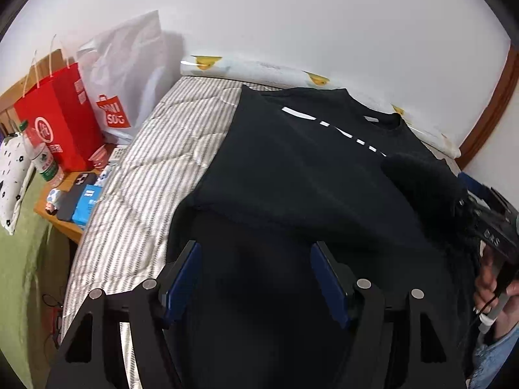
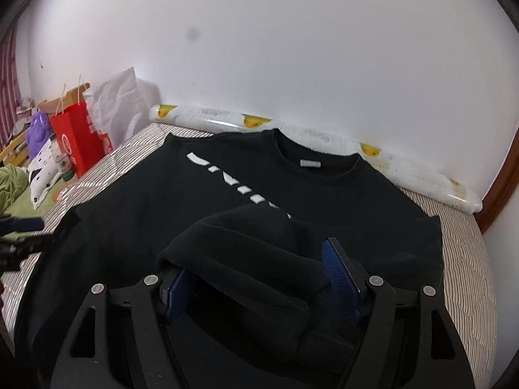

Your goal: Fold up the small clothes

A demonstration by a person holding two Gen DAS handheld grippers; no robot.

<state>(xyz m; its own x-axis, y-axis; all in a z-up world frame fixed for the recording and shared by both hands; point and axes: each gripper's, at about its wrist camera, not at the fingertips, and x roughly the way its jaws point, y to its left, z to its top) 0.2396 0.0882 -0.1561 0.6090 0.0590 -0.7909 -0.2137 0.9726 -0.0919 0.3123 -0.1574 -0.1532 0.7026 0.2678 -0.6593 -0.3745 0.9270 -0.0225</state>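
A black sweatshirt [image 1: 292, 168] with white lettering lies spread on the striped bed, collar toward the wall; it also shows in the right wrist view [image 2: 155, 201]. One side panel is folded inward over the chest. My left gripper [image 1: 256, 259] is open above the sweatshirt's lower part, nothing between its blue pads. My right gripper [image 2: 256, 269] is open, and a bunched black sleeve [image 2: 246, 259] is draped over its left finger and sags between the jaws. In the left wrist view the right gripper [image 1: 486, 223] sits at the right edge with that sleeve.
The striped bed [image 1: 155, 168] ends at a white wall with a duck-print roll [image 2: 324, 136]. Left of the bed a red bag [image 1: 58, 116], a white shopping bag [image 1: 123, 74], a bottle [image 1: 45, 159] and small boxes stand on a wooden side table.
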